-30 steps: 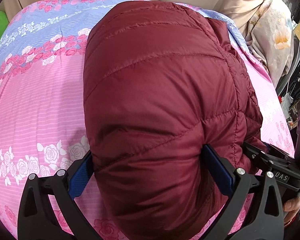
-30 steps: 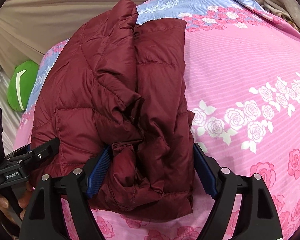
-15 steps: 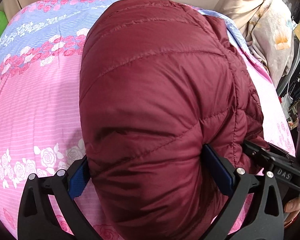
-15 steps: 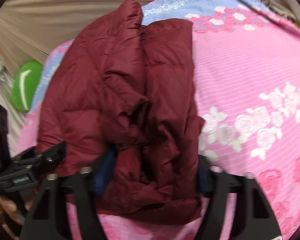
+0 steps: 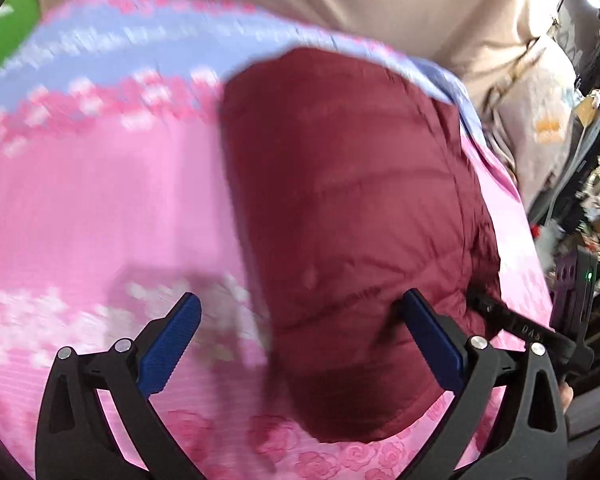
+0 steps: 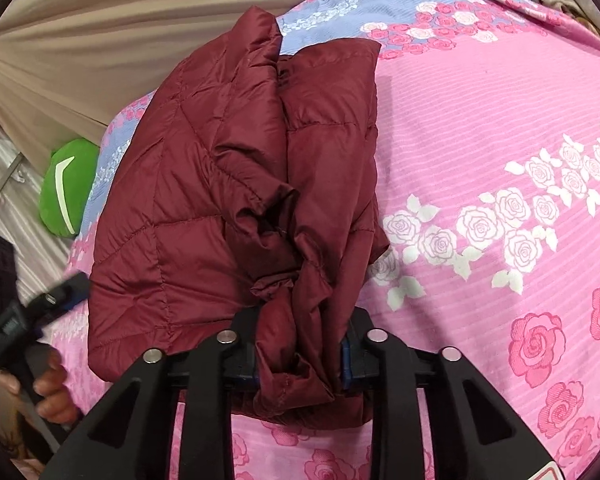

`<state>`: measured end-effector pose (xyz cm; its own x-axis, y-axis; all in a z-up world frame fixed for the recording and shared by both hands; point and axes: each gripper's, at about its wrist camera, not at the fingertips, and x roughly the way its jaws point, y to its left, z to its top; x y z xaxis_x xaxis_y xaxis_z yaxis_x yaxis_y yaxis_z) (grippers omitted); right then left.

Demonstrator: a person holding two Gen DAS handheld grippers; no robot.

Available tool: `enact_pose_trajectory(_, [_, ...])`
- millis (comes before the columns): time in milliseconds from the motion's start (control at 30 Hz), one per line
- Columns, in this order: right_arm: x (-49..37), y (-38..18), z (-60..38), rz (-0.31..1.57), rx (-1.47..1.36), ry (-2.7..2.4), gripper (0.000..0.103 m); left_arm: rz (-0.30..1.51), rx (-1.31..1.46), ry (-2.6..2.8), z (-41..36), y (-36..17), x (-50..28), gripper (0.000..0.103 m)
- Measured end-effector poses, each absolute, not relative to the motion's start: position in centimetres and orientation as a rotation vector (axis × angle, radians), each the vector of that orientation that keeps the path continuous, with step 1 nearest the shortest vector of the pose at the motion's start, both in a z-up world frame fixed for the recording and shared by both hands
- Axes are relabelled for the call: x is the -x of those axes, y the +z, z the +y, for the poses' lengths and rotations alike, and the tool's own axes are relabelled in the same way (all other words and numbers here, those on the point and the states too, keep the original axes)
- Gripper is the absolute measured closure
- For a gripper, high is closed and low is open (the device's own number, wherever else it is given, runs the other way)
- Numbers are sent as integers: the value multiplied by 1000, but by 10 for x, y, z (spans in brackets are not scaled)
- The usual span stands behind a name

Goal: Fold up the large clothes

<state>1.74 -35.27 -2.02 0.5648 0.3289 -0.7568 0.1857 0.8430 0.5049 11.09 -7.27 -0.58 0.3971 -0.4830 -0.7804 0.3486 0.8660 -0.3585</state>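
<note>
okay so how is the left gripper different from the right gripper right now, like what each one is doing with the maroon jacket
The left gripper is open, its blue pads spread wide; the right gripper is shut on a bunched fold of the maroon puffer jacket. The left gripper has only its right-hand pad against the jacket, while the right gripper has fabric squeezed between both pads. The left wrist view is motion-blurred; the right wrist view is sharp. Both are over the floral bedsheet.

A bed with a pink and blue rose-printed sheet (image 6: 480,128) stands before a beige curtain (image 6: 100,28); a green cushion (image 6: 66,188) lies at its far edge.
</note>
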Motion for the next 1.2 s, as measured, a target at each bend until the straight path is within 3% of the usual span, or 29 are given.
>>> enact_pose_trajectory(100, [-20, -24, -358, 997, -623, 89, 56, 1094, 197, -623, -86, -21, -114, 5])
enact_pose_trajectory(200, [-22, -28, -362, 997, -653, 110, 53, 1113, 211, -666, -99, -30, -116, 5])
enact_pose_trajectory(333, [-24, -26, -359, 982, -633, 131, 71, 1093, 204, -667, -104, -32, -118, 10])
enact_pose_trajectory(400, [-23, -18, -354, 958, -600, 118, 80, 1054, 164, -673, -104, -22, -116, 30])
enact_pose_trajectory(500, [-17, 2, -346, 892, -577, 133, 85, 976, 114, -705, -102, 3, -112, 53])
enact_pose_trajectory(600, [-12, 32, -335, 806, -531, 157, 87, 873, 66, -743, -103, 39, -110, 63])
enact_pose_trajectory(967, [-15, 174, -285, 352, -282, 234, 88, 368, -29, -759, -56, 180, -94, 65])
enact_pose_trajectory(1100, [-57, 184, -270, 301, -302, 292, 85, 279, -65, -695, -33, 193, -110, 63])
enact_pose_trajectory(1200, [-109, 149, -262, 390, -375, 301, 80, 365, -92, -636, -20, 163, -156, 58])
